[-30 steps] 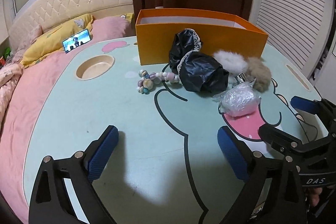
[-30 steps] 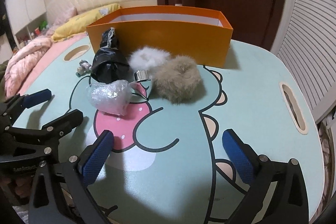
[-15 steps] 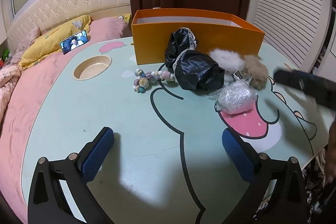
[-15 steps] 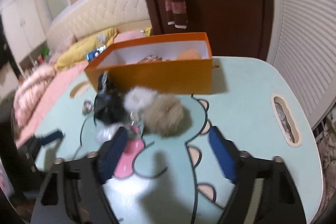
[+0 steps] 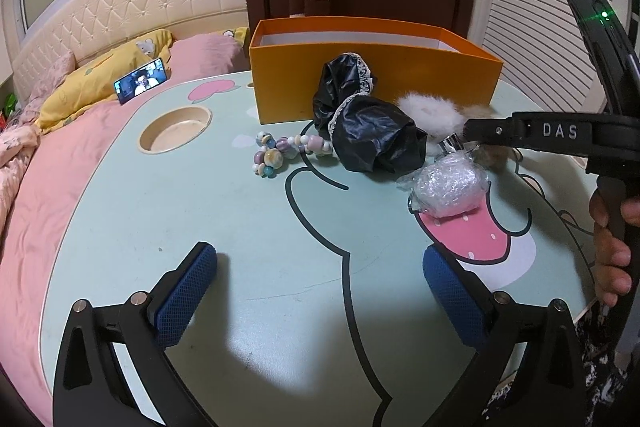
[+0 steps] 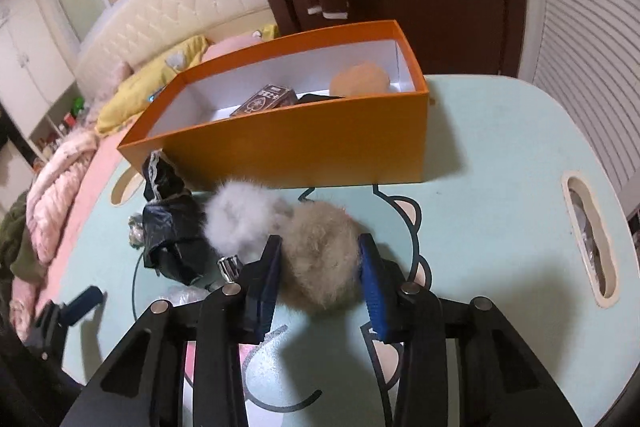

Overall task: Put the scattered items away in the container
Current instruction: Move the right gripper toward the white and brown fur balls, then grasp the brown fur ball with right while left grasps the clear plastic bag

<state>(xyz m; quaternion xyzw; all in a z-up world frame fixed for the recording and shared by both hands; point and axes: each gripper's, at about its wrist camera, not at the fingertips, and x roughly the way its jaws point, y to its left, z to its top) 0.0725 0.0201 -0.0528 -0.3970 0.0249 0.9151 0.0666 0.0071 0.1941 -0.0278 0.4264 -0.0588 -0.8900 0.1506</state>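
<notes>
An orange box (image 6: 304,143) stands at the back of the table and holds a dark carton (image 6: 266,99) and a tan ball (image 6: 360,79). My right gripper (image 6: 320,267) is shut on a brown fur pompom (image 6: 320,259) that rests on the table beside a white pompom (image 6: 240,215). A black bag (image 5: 372,135), a bead string (image 5: 280,151) and a clear plastic wad (image 5: 448,183) lie in front of the box (image 5: 360,83). My left gripper (image 5: 320,291) is open and empty above the near table.
The mint table (image 5: 240,227) has a round cup recess (image 5: 176,129) at left and a slot handle (image 6: 588,239) at right. A bed with a phone (image 5: 140,85) lies left; a door stands behind the box.
My right gripper moved forward, dropped onto the brown pompom and closed on it. My left gripper drew back slightly and stayed open.
</notes>
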